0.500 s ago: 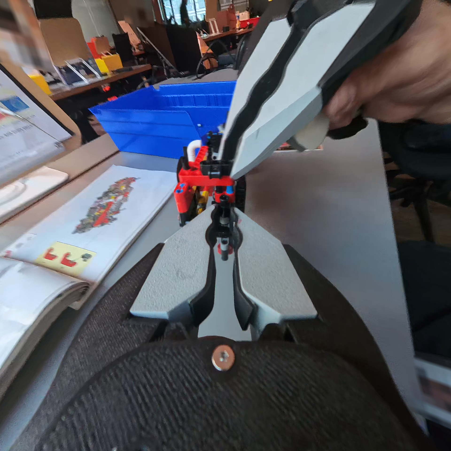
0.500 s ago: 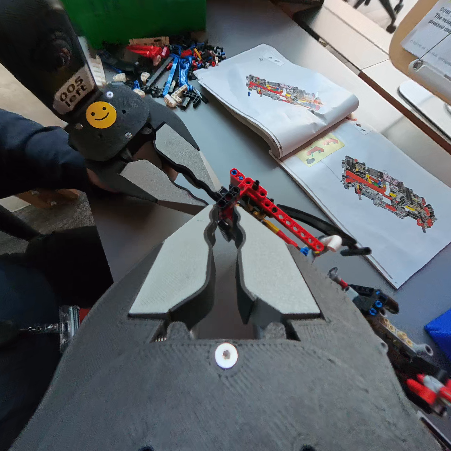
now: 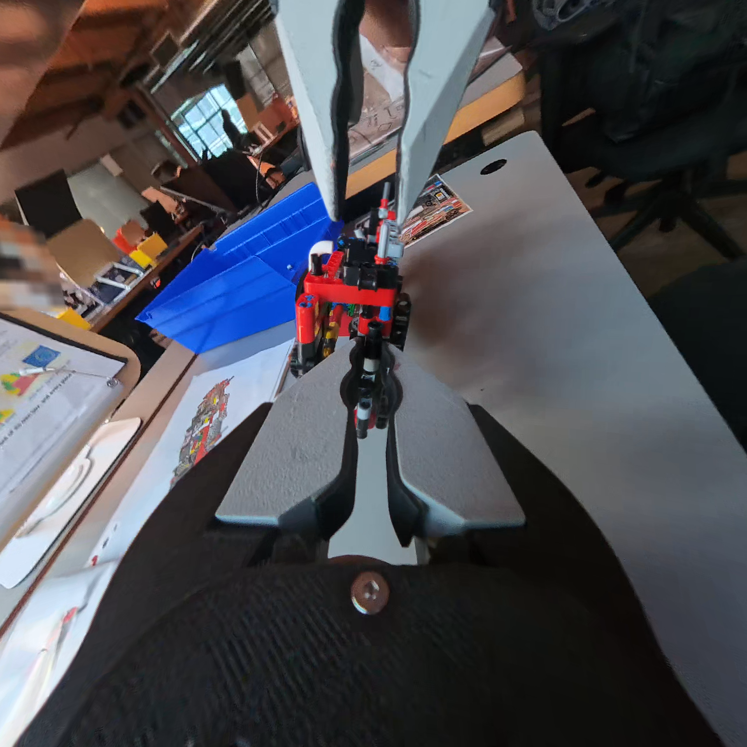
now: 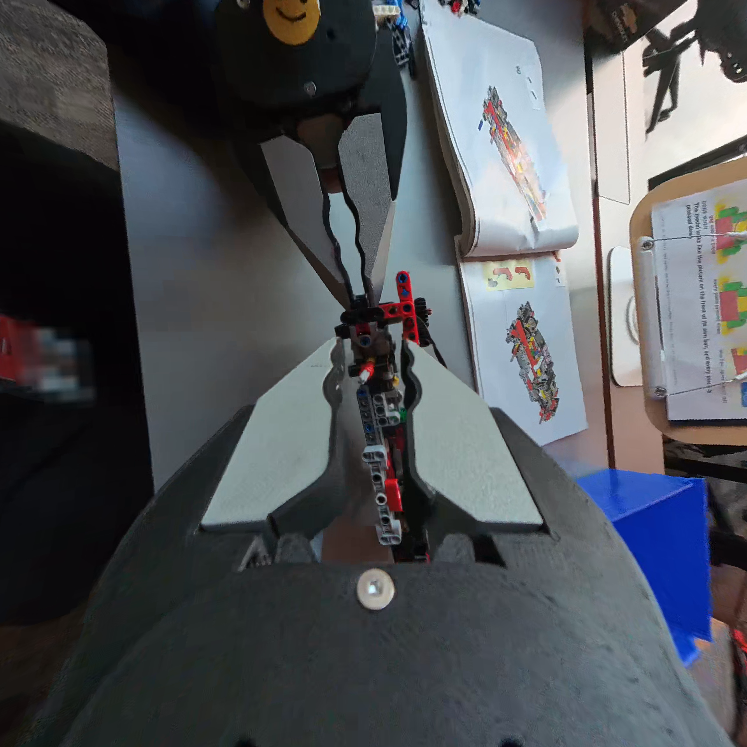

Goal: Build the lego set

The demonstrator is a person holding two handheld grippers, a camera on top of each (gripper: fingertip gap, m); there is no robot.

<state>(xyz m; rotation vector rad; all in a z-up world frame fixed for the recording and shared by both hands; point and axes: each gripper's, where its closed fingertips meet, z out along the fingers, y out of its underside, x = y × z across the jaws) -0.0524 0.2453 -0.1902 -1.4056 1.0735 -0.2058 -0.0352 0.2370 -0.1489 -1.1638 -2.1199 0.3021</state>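
A red, black and grey brick-built model is held up above the grey table. My left gripper is shut on a thin black-and-white rod at the model's near end. The right wrist view shows it pinching the black end part beside the red beam. My right gripper is open. Its fingers straddle the model's long grey and black body, with a visible gap at the left pad. In the left wrist view it comes down from above around the model's far end.
A blue bin stands behind the model and shows at lower right in the right wrist view. An open instruction booklet lies beside the model. A wooden stand with a printed sheet is farther out. Loose bricks lie beyond the booklet.
My right gripper has opened, letting go of the black end piece, and now straddles the model lengthwise. Both views have swung round. My left gripper stays shut on the model.
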